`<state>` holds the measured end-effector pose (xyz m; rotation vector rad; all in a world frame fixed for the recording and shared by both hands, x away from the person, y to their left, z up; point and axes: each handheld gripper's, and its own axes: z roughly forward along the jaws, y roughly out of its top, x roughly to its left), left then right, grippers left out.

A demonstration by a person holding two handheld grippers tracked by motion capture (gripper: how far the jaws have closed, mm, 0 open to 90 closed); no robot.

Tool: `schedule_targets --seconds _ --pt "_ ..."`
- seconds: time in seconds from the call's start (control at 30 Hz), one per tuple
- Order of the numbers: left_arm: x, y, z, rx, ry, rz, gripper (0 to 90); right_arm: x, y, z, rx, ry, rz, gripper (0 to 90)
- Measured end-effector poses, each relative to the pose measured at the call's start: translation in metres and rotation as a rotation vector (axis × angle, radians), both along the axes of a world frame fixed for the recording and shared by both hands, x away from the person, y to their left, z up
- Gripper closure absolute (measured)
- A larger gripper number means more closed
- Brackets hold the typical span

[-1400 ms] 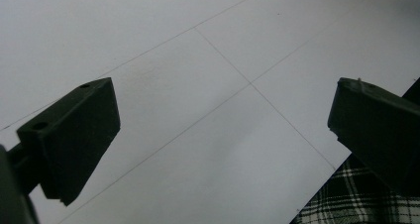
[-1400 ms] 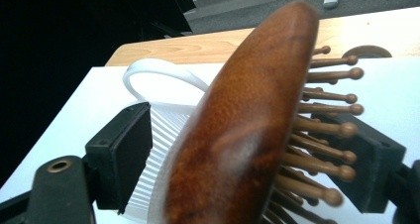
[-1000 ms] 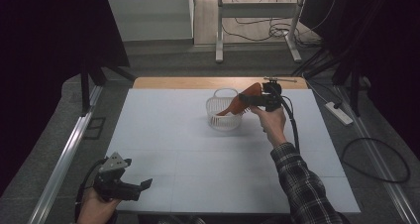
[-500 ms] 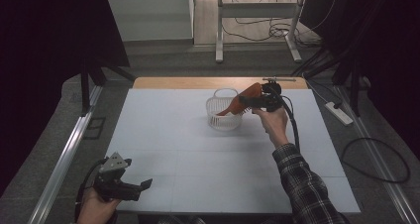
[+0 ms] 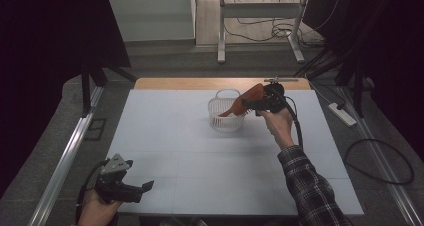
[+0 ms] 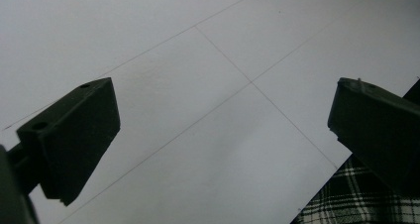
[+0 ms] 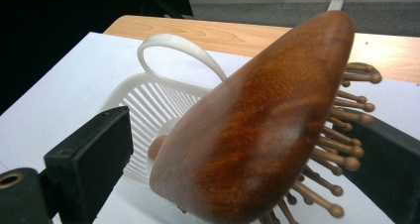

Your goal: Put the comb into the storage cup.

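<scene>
Now your right gripper (image 5: 248, 104) is letting go: its jaws have just been opening around the wooden hairbrush (image 7: 257, 130), which is leaning handle-down in the white basket (image 5: 226, 115). Well short of the basket, your left gripper (image 5: 142, 188) is idling, jaws apart.

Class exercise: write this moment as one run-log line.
right gripper: jaws just opening, wooden hairbrush between them, handle in white basket | left gripper: open, empty, over table

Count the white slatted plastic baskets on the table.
1. The white slatted plastic basket stands near the table's far edge, centre, with the brown wooden hairbrush leaning handle-down into it. Nothing suggests a hidden second one.
</scene>
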<state>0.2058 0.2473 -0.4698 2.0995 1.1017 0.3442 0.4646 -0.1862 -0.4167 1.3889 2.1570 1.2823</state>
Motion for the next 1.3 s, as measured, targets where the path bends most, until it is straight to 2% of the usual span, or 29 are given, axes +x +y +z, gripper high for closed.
schedule_targets --seconds 0.2,0.4,0.53,0.67,0.8,1.07,1.3 --pt "0.000 -0.001 0.000 0.009 -0.002 0.007 0.0 -0.002 -0.002 0.002 -0.018 -0.009 0.010 3.2" --pt "-0.001 0.001 0.001 -0.005 -0.010 0.032 0.0 -0.005 -0.004 0.006 -0.029 -0.024 0.024 2.9" --pt "-0.002 0.001 0.002 0.011 -0.021 0.041 0.0 -0.005 -0.004 0.006 -0.049 -0.025 0.036 1.7" --pt "-0.002 0.003 0.002 0.008 -0.030 0.052 0.0 -0.006 -0.004 0.006 -0.075 -0.023 0.049 0.3" --pt "-0.002 0.002 0.002 0.015 -0.033 0.049 0.0 -0.008 -0.003 0.008 -0.102 -0.030 0.056 0.0" --pt "-0.002 0.001 0.002 0.030 -0.031 0.047 0.0 -0.011 -0.004 0.010 -0.117 -0.035 0.073 0.0" --pt "-0.002 0.001 0.002 0.034 -0.031 0.053 0.0 -0.014 -0.001 0.011 -0.153 -0.037 0.093 0.0"
